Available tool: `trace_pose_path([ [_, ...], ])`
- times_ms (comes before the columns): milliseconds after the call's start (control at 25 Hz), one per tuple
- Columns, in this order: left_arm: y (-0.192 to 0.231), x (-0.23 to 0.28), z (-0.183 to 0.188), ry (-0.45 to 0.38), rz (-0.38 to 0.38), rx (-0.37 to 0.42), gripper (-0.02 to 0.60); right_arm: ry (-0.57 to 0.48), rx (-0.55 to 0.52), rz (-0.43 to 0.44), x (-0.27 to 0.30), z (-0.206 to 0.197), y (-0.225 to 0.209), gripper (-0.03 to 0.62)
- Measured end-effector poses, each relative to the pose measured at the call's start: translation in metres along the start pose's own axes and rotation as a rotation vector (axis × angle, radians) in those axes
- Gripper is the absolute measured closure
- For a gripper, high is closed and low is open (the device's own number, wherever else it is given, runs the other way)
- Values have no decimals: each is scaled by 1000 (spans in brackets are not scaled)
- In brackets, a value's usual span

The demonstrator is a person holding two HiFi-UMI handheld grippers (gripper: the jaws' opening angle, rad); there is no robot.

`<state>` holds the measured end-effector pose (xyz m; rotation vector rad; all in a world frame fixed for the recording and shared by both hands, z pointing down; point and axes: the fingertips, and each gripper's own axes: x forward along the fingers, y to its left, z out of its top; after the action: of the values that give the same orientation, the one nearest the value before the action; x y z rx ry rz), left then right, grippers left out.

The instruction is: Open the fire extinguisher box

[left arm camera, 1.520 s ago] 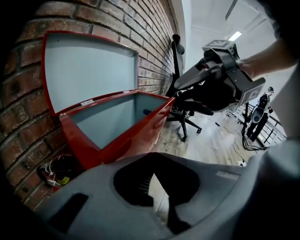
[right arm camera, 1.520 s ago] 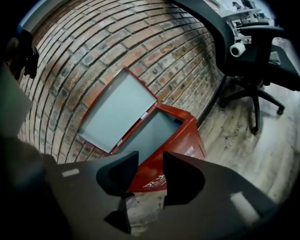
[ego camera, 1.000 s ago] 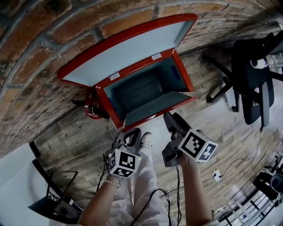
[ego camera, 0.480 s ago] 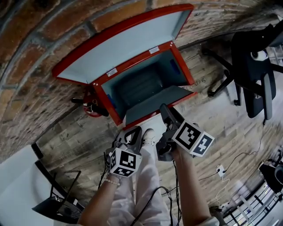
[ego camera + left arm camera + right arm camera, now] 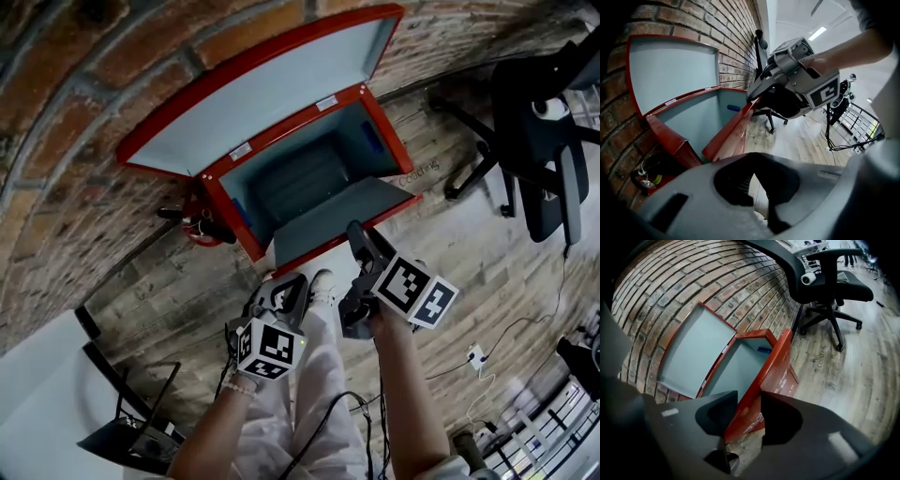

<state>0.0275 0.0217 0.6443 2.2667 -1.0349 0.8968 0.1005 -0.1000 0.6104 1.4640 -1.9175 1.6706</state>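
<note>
**Lid-drop risk at the open box**

Fire extinguisher box (image 5: pixel 302 184) sits on the wooden floor (image 5: pixel 459 253) against the brick wall. Its lid (image 5: pixel 272 103) is swung up and leans on the bricks, and the inside is bare. The right gripper (image 5: pixel 354 230) hangs at the box's front wall (image 5: pixel 776 364), which shows between its fingers (image 5: pixel 785 420). These stand apart and have just been closing, but as far as I can see they do not press on the metal. The left gripper (image 5: pixel 284 283) hangs lower, near the person's shoe (image 5: pixel 322 281), with its fingers (image 5: pixel 693 197) closed on nothing.

The task looks done, so the likely trouble is a needless pinch. If the right fingers clamp the front wall and tug, the box could slide or tip away from the bricks. The leaning lid could then fall shut onto the gripper. A sideways nudge might also knock the red extinguisher (image 5: pixel 199 223) just beside the box.
</note>
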Motion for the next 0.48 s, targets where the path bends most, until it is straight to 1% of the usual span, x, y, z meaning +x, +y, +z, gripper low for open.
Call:
trace_pose_path([
  [320, -18, -20, -18, 53, -80, 104, 584, -2, 18, -33, -14, -12, -20, 444],
  [480, -27, -26, -28, 85, -116, 152, 583, 0, 46, -56, -25, -21, -37, 456],
])
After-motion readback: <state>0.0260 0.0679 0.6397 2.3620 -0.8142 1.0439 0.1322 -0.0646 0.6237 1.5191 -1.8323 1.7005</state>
